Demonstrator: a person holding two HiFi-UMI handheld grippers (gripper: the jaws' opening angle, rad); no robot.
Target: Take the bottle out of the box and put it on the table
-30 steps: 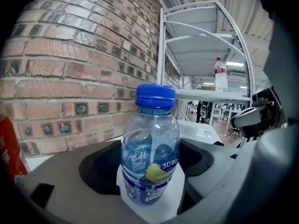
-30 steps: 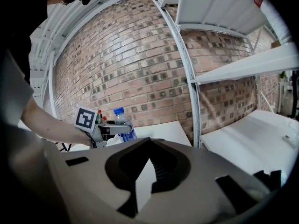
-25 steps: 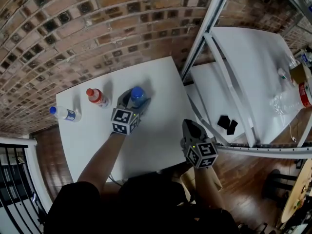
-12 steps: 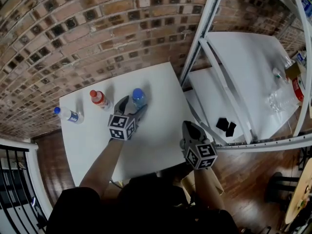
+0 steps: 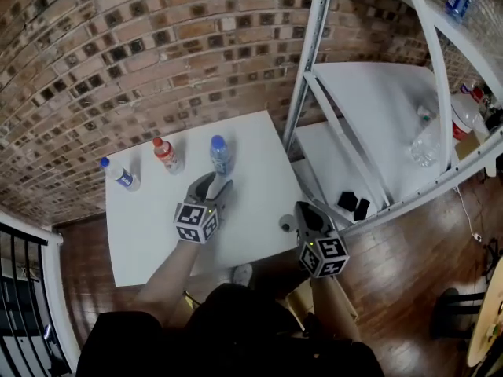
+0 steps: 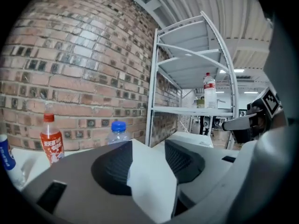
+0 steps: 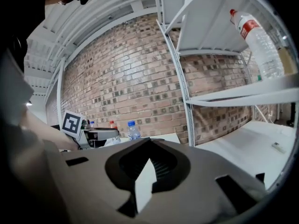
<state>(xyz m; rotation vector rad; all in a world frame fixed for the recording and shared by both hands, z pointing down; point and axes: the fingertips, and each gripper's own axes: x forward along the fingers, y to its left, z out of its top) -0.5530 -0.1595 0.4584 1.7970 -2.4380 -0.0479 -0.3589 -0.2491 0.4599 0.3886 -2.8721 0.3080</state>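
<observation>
The smooth white square table (image 5: 251, 226) lies beneath the left jaws. The left gripper's (image 5: 215, 185) dark ribbed jaws have just been closing and stand partly apart, with nothing between them. The right gripper's (image 5: 301, 213) jaw tips meet, empty. The clear plastic blue-capped bottle (image 5: 220, 154) stands upright on the table just beyond the left jaws, untouched.

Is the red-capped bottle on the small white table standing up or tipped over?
Upright. The red-capped bottle stands on its base on the white table with its cap on top; the left gripper view also shows it vertical.
</observation>
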